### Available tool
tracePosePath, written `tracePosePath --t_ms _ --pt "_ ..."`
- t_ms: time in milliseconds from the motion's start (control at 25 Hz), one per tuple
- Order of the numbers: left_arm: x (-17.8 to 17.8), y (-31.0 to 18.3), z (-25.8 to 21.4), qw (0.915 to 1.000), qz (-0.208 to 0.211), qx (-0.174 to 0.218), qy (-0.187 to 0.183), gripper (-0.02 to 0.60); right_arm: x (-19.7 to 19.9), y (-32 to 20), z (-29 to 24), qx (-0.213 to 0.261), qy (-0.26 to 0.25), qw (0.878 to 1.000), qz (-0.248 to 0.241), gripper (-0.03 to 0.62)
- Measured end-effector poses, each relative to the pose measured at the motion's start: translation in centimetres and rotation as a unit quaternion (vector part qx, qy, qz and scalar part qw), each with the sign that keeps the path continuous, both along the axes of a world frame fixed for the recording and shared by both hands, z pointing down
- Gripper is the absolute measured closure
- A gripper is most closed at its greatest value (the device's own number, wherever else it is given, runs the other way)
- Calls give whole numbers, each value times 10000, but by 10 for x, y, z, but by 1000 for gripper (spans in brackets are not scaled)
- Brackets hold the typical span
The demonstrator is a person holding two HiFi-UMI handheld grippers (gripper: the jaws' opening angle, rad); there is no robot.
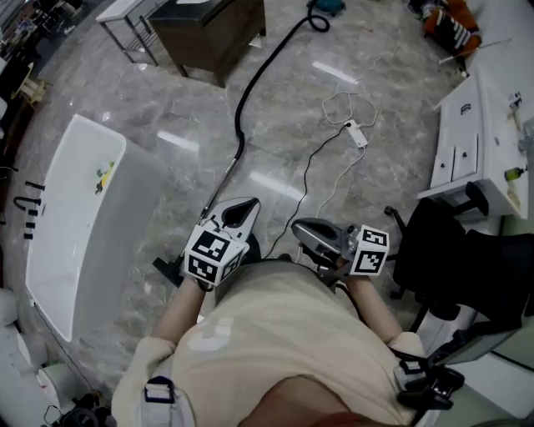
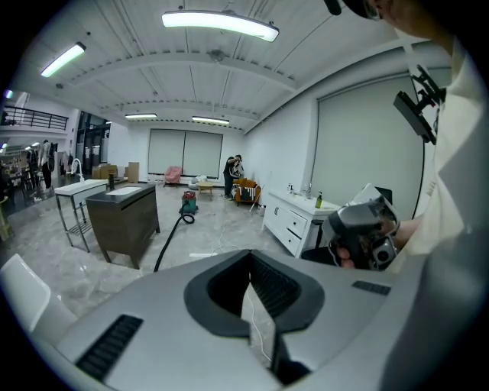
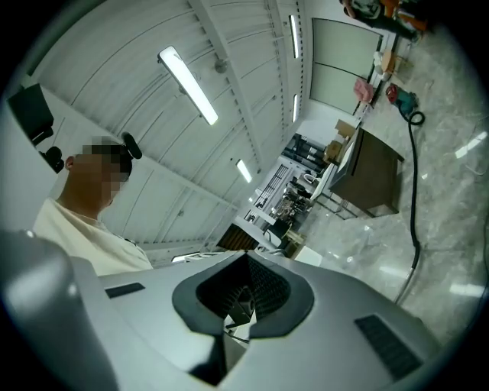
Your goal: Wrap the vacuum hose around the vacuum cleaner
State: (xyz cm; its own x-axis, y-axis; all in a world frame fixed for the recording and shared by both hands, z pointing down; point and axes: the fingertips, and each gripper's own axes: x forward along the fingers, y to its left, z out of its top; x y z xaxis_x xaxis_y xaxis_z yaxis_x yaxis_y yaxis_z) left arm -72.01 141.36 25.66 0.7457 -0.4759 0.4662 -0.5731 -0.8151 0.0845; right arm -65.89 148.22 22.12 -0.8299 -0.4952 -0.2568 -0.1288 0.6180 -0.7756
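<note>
On the shiny floor (image 1: 275, 150) the hose (image 1: 260, 73) is stretched long, the vacuum cleaner (image 1: 327, 7) far off. Left gripper (image 1: 240, 213) and right gripper (image 1: 307, 232) fingers are pressed together — empty. The white cable (image 1: 357, 133) could be snagged — by a dragged hose.

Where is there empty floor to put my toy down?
Bare floor lies between the white tub and the black hose, with a smaller patch between the hose and the white power strip. It is crowded on the right, by the strip, black chair and white cabinet.
</note>
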Motion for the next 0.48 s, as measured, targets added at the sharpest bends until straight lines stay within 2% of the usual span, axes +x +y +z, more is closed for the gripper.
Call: tracePosePath --t_ms 200,320,480 --pt "-20 -37 15 9998 -2 -185 76 577 -4 -35 9 -380 -6 9987 353 591" --pt "-45 -73 24 9993 -117 -309 158 577 -29 -69 13 -530 127 9983 186 591" --pt "-96 -133 36 9972 -375 -551 329 577 -78 -124 17 -698 469 9964 -124 591"
